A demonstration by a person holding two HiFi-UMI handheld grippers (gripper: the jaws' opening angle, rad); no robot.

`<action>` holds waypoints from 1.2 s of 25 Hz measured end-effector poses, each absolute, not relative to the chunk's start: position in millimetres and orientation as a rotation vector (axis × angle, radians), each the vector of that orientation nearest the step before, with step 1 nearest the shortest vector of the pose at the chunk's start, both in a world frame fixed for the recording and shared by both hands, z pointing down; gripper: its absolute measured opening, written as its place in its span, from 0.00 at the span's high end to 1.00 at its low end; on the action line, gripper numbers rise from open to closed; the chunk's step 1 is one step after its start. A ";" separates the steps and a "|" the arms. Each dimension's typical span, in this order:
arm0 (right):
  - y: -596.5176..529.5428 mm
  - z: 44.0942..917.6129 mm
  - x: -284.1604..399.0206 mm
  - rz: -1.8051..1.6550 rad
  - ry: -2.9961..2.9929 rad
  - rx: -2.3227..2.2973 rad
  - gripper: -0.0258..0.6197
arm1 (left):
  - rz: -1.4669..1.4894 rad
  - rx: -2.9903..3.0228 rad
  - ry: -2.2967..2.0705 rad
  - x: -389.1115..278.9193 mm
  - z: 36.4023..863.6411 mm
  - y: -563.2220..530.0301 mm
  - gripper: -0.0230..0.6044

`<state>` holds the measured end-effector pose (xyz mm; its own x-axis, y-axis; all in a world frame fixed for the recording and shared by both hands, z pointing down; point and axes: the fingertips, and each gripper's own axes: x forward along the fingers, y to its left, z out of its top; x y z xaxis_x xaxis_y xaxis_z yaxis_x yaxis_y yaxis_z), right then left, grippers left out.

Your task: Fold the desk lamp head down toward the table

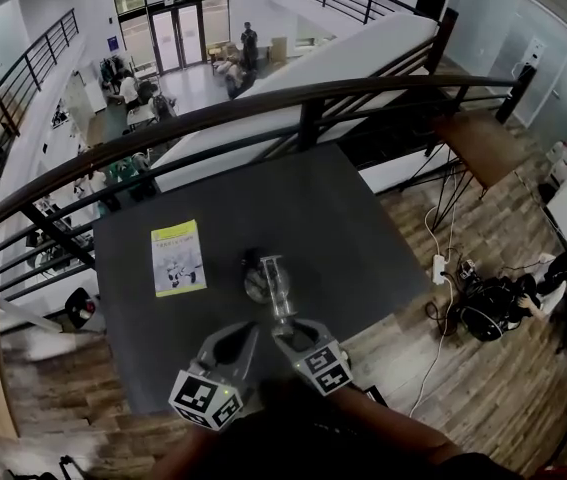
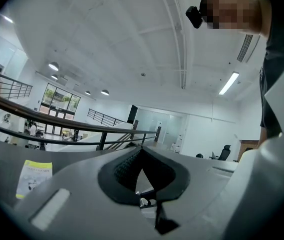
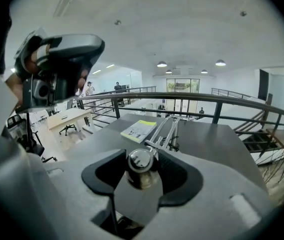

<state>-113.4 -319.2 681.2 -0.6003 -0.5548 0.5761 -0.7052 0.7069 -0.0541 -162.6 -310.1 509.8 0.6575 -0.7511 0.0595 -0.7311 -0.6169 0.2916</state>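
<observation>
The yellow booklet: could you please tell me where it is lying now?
In the head view, the booklet lies flat on the dark table, left of the desk lamp and apart from it.

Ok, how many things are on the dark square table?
2: a yellow-and-white paper booklet left of centre, and a silver metal desk lamp at the middle. The near edge is partly hidden.

My left gripper (image 1: 235, 340) and right gripper (image 1: 285, 320) are grey with black ribbed pads (image 2: 124, 166); each carries a cube (image 1: 206, 398) with black-and-white square markers. My top (image 1: 293, 443) is dark.
</observation>
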 end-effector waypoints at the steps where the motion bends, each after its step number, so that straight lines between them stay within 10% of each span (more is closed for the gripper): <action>1: -319.0 688.6 -114.3 0.372 -2.369 0.954 0.65 | -0.094 2.584 -1.188 -163.0 511.3 -309.8 0.96; 30: -344.1 784.9 -123.6 0.432 -2.252 0.785 0.65 | -0.003 2.499 -1.273 -170.8 535.9 -326.6 0.96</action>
<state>-123.6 -344.1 784.9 -0.5694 -0.4101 0.7124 -0.6448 0.7604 -0.0776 -170.8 -326.6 535.9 0.5995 -0.7865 0.1486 -0.7859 -0.5432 0.2955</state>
